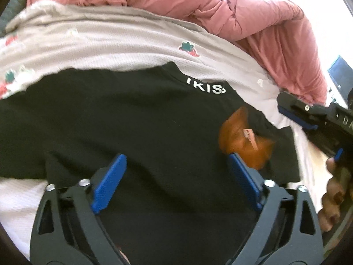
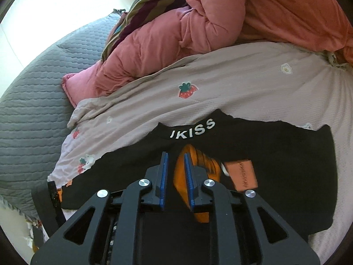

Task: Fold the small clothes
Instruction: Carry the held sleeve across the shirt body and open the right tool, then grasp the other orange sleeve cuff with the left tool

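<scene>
1. Black garment [image 2: 275,154] lies flat on the strawberry-print sheet [image 2: 220,81], lower centre of both views; white "IKISS" lettering [image 2: 192,129] on its neckband, orange inner lining [image 2: 198,161] and a salmon label [image 2: 241,174] showing just below that
2. Left gripper [image 1: 176,165]: jaws spread wide over the black cloth, nothing between the blue pads [image 1: 109,181], no grip
3. Right gripper [image 2: 175,165]: jaws narrow, small gap, not clamped on anything; pads sit over the orange lining, contact with the cloth unclear
4. Left view: right gripper enters at right edge, a hand [image 1: 333,196] on its handle
5. Pink duvet [image 2: 220,22] bunched across top of frame, grey quilted cover [image 2: 39,92] at left
</scene>
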Motion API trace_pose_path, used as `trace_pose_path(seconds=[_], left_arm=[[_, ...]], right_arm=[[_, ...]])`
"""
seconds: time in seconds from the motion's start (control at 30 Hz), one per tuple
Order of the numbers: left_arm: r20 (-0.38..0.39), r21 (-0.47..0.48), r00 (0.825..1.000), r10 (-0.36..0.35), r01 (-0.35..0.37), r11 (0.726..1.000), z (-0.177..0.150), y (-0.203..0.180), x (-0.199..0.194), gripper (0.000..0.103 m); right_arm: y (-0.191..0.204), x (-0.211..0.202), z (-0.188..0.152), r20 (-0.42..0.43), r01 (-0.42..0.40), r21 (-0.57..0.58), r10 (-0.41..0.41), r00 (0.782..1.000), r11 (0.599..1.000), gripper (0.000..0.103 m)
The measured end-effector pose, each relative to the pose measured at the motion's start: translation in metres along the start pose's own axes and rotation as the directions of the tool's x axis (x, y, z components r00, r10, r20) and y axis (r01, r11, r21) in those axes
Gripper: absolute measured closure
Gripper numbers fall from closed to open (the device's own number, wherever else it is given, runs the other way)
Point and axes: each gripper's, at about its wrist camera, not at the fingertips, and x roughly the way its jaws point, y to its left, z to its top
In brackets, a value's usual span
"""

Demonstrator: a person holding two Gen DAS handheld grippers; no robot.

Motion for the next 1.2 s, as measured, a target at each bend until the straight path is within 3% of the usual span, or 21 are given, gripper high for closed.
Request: trace_pose_path(seconds=[0.13, 0.23, 0.37, 0.53, 0.6, 0.67, 0.73, 0.83, 0.93, 1.03, 1.2], left_arm=[[-0.013, -0.014, 0.999, -0.046, 0.045, 0.999, -0.002, 0.0, 0.005, 0.044], [-0.029, -0.036, 0.992, -0.121, 0.12, 0.992, -0.003, -0.004, 0.01, 0.053], [-0.059, -0.078, 0.965, -0.257, 0.252, 0.965, -0.006, -0.013, 0.022, 0.053], [-0.102, -0.132, 0.934, -0.342, 0.328, 0.936, -0.01, -0.025, 0.047, 0.054], [-0.101, -0.115, 0.938, -0.332, 0.32, 0.94, -0.011, -0.035, 0.053, 0.054], [-0.091, -0.058, 0.949, -0.303, 0.299, 0.952, -0.013, -0.048, 0.054, 0.063], [-0.072, 0.006, 0.959, -0.273, 0.274, 0.962, -0.017, -0.058, 0.054, 0.099], [-0.053, 0.081, 0.973, -0.227, 0.23, 0.97, -0.024, -0.063, 0.051, 0.099], [-0.035, 0.082, 0.976, -0.215, 0.217, 0.973, -0.015, -0.059, 0.039, 0.099], [0.068, 0.118, 0.986, -0.155, 0.146, 0.982, 0.001, -0.05, 0.01, 0.099], [0.182, 0.1, 0.98, -0.082, 0.064, 0.993, 0.024, -0.02, -0.039, 0.099]], right_arm=[[-0.01, -0.003, -0.007, 0.004, 0.02, 0.007, -0.02, 1.0, 1.0, 0.076], [-0.029, -0.009, -0.013, 0.011, 0.059, 0.035, -0.059, 0.998, 0.998, 0.072], [-0.057, -0.024, -0.025, 0.026, 0.112, 0.077, -0.114, 0.993, 0.991, 0.065], [-0.081, -0.05, -0.042, 0.074, 0.15, 0.113, -0.159, 0.985, 0.982, 0.057], [-0.086, -0.06, -0.052, 0.101, 0.167, 0.124, -0.179, 0.979, 0.978, 0.057], [-0.09, -0.065, -0.062, 0.113, 0.181, 0.129, -0.196, 0.974, 0.975, 0.057], [-0.093, -0.066, -0.069, 0.112, 0.189, 0.138, -0.205, 0.972, 0.972, 0.057], [-0.097, -0.063, -0.077, 0.092, 0.182, 0.164, -0.199, 0.976, 0.969, 0.057], [-0.097, -0.061, -0.08, 0.076, 0.19, 0.163, -0.204, 0.976, 0.968, 0.057], [-0.094, -0.061, -0.081, 0.073, 0.187, 0.156, -0.2, 0.977, 0.97, 0.057], [-0.086, -0.054, -0.08, 0.064, 0.182, 0.135, -0.192, 0.979, 0.974, 0.057]])
